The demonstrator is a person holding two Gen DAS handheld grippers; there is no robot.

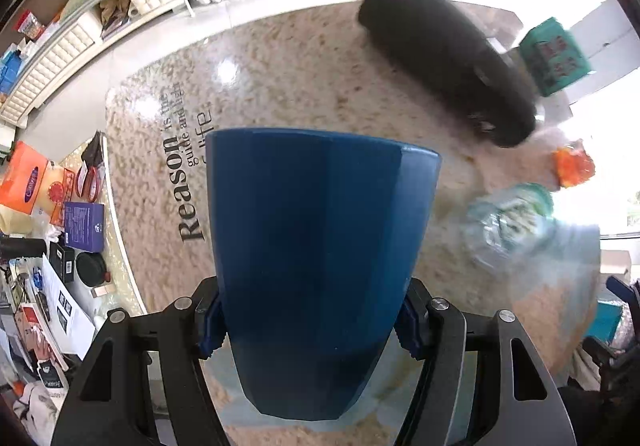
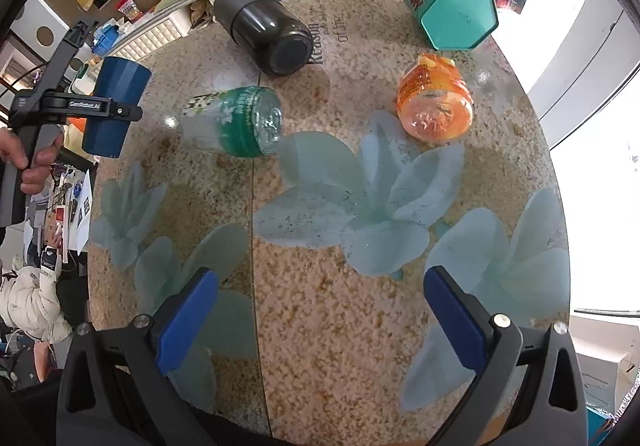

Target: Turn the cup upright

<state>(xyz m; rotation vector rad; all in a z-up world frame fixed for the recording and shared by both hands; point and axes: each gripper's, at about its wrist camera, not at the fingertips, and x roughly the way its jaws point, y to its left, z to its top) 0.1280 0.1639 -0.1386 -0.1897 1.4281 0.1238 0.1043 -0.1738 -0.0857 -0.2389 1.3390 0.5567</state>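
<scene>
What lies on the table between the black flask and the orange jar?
Nothing stands there. In the right wrist view the stretch between the black flask and the orange jar is bare table, with only printed lettering near the flask.

You had bright daylight from the windows (image 2: pixel 592 46), blown out at right. Glare spotted the table (image 1: pixel 228 74); the clear bottle (image 1: pixel 508 226) and dark flask (image 1: pixel 444 58) were motion-blurred. Fisheye bent the edges.
</scene>
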